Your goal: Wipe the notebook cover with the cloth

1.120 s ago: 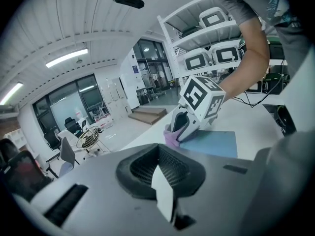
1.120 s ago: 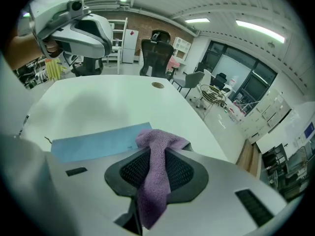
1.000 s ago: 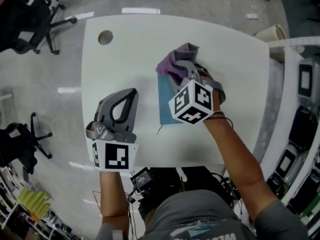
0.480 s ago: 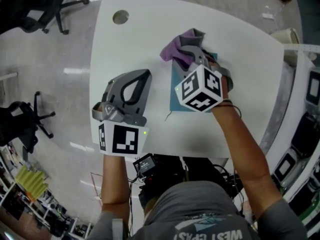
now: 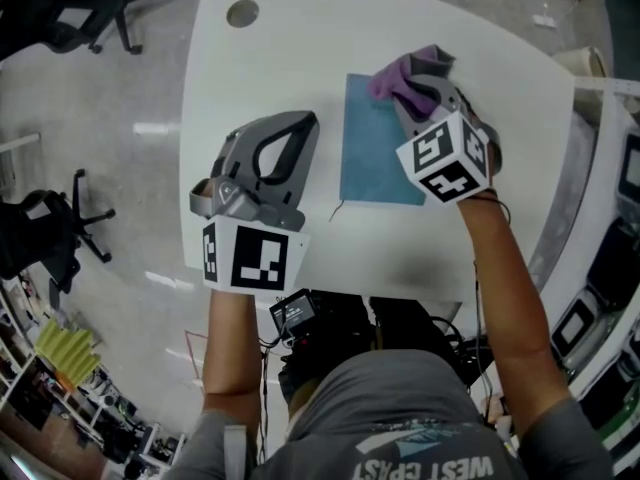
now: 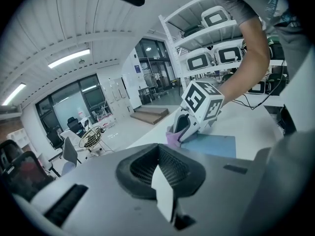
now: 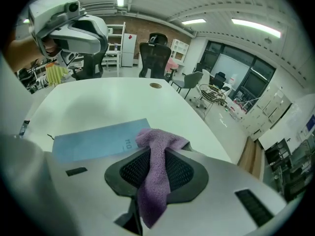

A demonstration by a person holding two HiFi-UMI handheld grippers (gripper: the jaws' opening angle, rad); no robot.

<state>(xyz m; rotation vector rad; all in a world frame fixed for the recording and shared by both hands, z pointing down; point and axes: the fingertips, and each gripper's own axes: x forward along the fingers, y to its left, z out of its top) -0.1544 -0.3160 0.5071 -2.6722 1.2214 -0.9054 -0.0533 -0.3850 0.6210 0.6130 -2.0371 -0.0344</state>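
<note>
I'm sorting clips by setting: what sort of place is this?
Probably an office-style lab or workshop. There is a white table, rolling office chairs, metal shelving stacked with equipment cases, and glass-walled rooms in the background.

Table (image 5: 300,63) lies free along its far edge; notebook (image 5: 372,153) and right gripper (image 5: 418,80) block the right side, left gripper (image 5: 300,128) the near-left.

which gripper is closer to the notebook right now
Right. The right gripper, clamped on the purple cloth, is over the notebook's far right corner. The left gripper sits off the notebook's left edge, above the table.
</note>
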